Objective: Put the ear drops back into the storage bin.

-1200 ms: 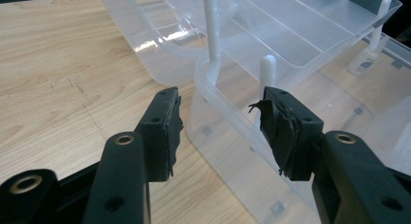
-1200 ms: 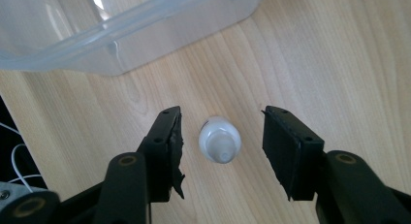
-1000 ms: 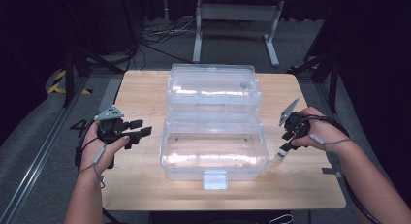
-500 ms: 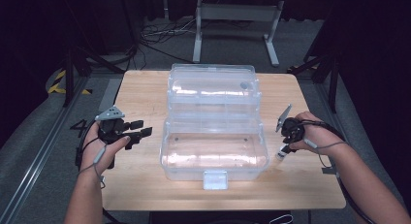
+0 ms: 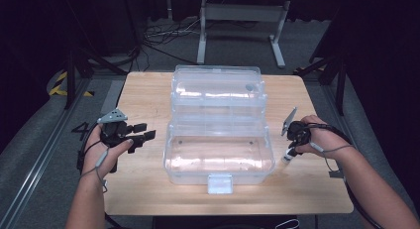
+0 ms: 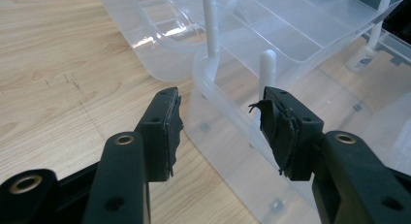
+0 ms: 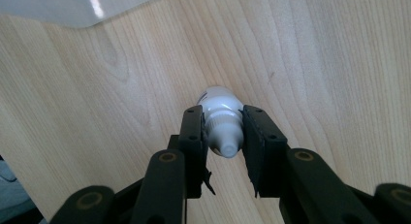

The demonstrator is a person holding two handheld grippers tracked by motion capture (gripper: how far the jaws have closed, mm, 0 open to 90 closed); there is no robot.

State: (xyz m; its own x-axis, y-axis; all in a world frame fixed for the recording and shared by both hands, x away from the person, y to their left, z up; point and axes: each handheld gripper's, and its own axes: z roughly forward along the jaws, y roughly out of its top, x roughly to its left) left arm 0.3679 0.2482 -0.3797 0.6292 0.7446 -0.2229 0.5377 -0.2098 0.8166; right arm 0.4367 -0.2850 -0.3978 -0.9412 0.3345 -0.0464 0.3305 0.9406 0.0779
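A clear plastic toolbox (image 5: 218, 162) stands open mid-table, its tiered trays (image 5: 216, 92) raised behind the bottom bin. My left gripper (image 5: 143, 131) hovers open just left of the bin, nothing between its jaws. In the left gripper view the left gripper (image 6: 220, 132) faces the bin's corner and a white hinge arm (image 6: 265, 69). Right of the bin, my right gripper (image 5: 291, 150) is shut on a small white dropper bottle (image 5: 287, 158) whose base is near the tabletop. In the right gripper view the right gripper (image 7: 223, 136) clamps the bottle (image 7: 220, 110) at its neck, cap end toward the camera.
The wooden table (image 5: 148, 189) has bare strips left, right and in front of the box. A latch tab (image 5: 220, 183) sticks out at the bin's front. Cables and a metal stand (image 5: 237, 21) sit on the floor beyond the far edge.
My right hand has shifted slightly left toward the bin, still holding the bottle. The left gripper has stayed in place.
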